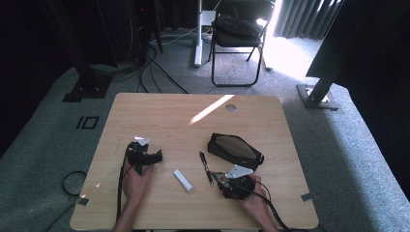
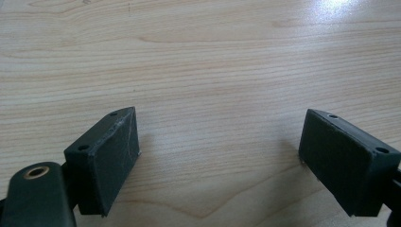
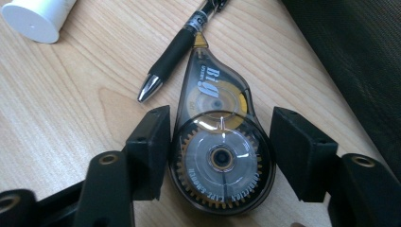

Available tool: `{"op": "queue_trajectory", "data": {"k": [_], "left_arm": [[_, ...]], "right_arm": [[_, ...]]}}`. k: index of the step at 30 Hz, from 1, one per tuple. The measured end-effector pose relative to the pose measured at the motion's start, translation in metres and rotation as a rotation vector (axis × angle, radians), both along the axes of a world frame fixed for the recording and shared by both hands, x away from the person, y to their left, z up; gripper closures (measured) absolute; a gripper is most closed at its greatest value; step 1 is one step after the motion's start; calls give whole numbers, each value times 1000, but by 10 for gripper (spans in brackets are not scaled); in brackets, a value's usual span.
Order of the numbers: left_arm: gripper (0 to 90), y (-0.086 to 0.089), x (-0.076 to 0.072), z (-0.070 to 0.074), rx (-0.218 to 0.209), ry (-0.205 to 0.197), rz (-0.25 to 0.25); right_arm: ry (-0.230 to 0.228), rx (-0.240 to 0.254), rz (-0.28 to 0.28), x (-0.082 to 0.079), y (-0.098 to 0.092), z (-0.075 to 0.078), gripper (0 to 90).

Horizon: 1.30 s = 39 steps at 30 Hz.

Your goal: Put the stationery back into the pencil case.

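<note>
Table (image 1: 159, 116): bears everything.
Pouch (image 1: 236, 149): right of centre.
Pen (image 1: 206, 167): just left of the pouch.
Correction tape (image 3: 220, 146): between the right gripper's (image 3: 220, 151) jaws, beside the pen.
White tube (image 1: 183, 180): left of the pen.
Left gripper (image 1: 143, 155): far left, well apart.

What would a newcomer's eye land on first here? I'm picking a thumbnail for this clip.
Probably the clear correction tape dispenser lying on the wooden table between the jaws of the right hand-held gripper: one pad is at its side, the other stands just off it. A black pen lies just beyond it, and a dark pouch sits at the table's right.
</note>
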State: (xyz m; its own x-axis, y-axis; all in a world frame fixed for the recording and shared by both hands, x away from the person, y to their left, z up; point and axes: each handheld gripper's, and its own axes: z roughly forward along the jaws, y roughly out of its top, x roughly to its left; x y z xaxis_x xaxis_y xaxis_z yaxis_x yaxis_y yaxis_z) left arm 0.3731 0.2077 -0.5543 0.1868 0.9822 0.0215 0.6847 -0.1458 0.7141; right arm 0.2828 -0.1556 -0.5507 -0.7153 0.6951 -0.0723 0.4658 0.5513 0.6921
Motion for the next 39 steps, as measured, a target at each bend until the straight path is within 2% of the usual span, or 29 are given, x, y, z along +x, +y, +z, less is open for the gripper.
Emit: {"op": "queue_trajectory", "data": {"k": [2, 6, 16, 23, 31, 39], "left_arm": [[133, 0, 0, 0, 0, 1, 0], [133, 0, 0, 0, 0, 0, 0], [133, 0, 0, 0, 0, 1, 0], [133, 0, 0, 0, 0, 1, 0], [133, 0, 0, 0, 0, 1, 0], [133, 0, 0, 0, 0, 1, 0]], "right_arm": [[8, 5, -6, 0, 0, 0, 406], [60, 29, -23, 4, -3, 1, 403], [81, 9, -9, 4, -6, 3, 399], [83, 8, -6, 3, -6, 3, 408], [61, 4, -8, 2, -5, 3, 417], [48, 29, -10, 1, -5, 5, 419]]}}
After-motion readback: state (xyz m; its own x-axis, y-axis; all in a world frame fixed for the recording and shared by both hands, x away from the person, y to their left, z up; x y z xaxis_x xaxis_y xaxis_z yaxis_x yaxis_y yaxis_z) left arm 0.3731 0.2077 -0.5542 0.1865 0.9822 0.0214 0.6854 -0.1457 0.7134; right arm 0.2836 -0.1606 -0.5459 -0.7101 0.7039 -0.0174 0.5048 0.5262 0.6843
